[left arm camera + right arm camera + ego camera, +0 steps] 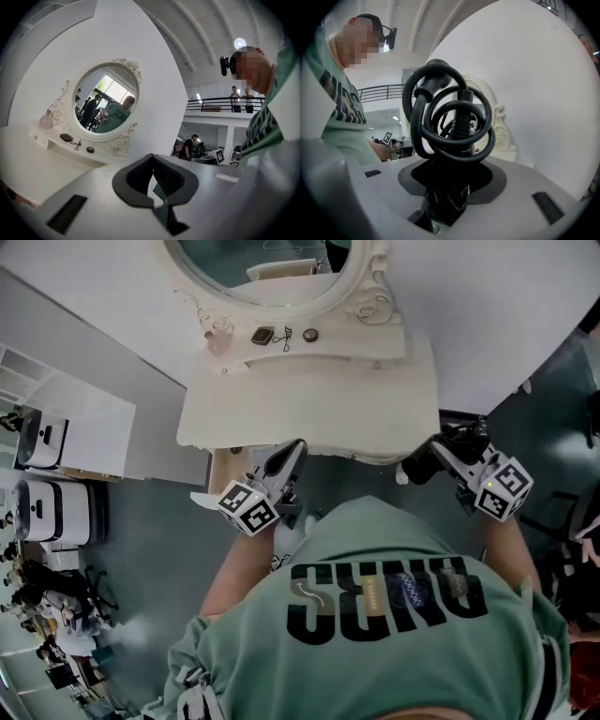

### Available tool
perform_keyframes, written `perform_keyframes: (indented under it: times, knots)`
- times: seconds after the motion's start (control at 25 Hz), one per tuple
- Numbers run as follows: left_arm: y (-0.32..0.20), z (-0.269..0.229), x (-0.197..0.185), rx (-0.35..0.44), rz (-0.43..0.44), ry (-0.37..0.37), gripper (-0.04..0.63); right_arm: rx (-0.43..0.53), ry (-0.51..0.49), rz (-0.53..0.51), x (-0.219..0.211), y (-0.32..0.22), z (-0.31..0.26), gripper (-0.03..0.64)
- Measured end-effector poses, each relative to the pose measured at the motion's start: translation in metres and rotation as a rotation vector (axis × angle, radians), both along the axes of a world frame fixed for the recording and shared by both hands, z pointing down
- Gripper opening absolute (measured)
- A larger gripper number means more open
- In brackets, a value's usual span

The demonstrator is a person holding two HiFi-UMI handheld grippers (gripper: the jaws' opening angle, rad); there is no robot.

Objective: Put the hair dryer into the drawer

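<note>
Green tee [375, 549], black lettering; grey left claw [295, 448], right claw [437, 452] (square-marker cubes).

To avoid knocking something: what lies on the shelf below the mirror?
A pink bottle, a dark flat box, a thin cord and a round dark cap. The mirror frame covers the shelf's back edge.

Left gripper [153, 174] jaws together, right gripper [449, 186] clamped on hair dryer [458, 123]

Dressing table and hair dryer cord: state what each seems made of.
Dressing table: probably painted wood, cream and matt, with carved roses on the mirror frame. Hair dryer cord: black rubber or plastic sheath, slightly glossy; it holds springy coils.
</note>
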State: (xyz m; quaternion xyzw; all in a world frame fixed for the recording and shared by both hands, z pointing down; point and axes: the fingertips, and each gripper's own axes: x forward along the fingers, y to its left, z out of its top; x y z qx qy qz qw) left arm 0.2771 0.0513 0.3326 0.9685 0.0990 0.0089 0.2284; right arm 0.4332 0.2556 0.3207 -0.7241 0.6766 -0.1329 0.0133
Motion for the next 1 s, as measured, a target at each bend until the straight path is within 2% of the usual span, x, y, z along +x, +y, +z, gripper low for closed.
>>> perform_keyframes:
  times: [0.28,0.48,0.72,1.0]
  knots:
    - [-0.026,0.013,0.001,0.008,0.012,0.009,-0.002,-0.078,0.030,0.015,-0.003,-0.012,0.008,0.161]
    - [-0.053,0.012,-0.013,0.002,-0.030,0.030,-0.002,-0.128,0.084,-0.028,-0.004,-0.043,-0.007,0.161]
    - [-0.115,0.040,-0.064,0.002,-0.181,0.022,-0.002,-0.175,0.168,-0.242,-0.028,-0.148,-0.004,0.161]
    - [-0.171,0.070,-0.170,-0.039,-0.387,-0.013,-0.002,-0.239,0.200,-0.517,-0.116,-0.278,0.027,0.161]
